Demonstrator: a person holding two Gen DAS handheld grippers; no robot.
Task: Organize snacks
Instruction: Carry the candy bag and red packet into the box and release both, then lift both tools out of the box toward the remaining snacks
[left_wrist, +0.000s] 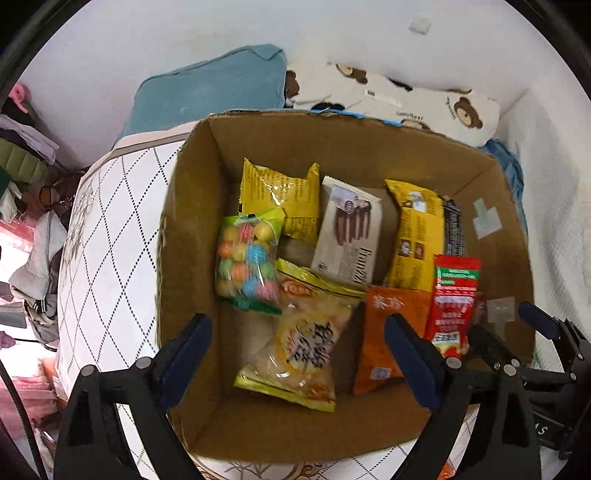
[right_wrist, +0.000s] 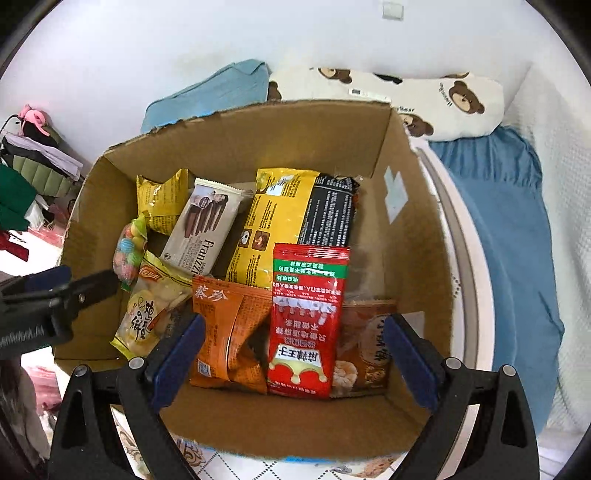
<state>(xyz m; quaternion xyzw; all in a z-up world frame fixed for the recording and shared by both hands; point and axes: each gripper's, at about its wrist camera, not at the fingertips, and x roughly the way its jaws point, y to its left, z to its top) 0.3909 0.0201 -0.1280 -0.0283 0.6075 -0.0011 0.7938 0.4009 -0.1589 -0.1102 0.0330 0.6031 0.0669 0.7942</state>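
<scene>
Two claws, left (left_wrist: 297, 350) and right (right_wrist: 291, 354), hang with fingers spread apart and empty over a cardboard box (right_wrist: 258, 155) on a bed. Inside lie snack packets: a red sachet (right_wrist: 308, 321) upon an orange pack (right_wrist: 229, 332), a candy bag (left_wrist: 247, 258) at the left wall.

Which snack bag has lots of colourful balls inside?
The clear candy bag by the cardboard box's left wall. You can see its round pastel sweets; the other packets are printed.
</scene>
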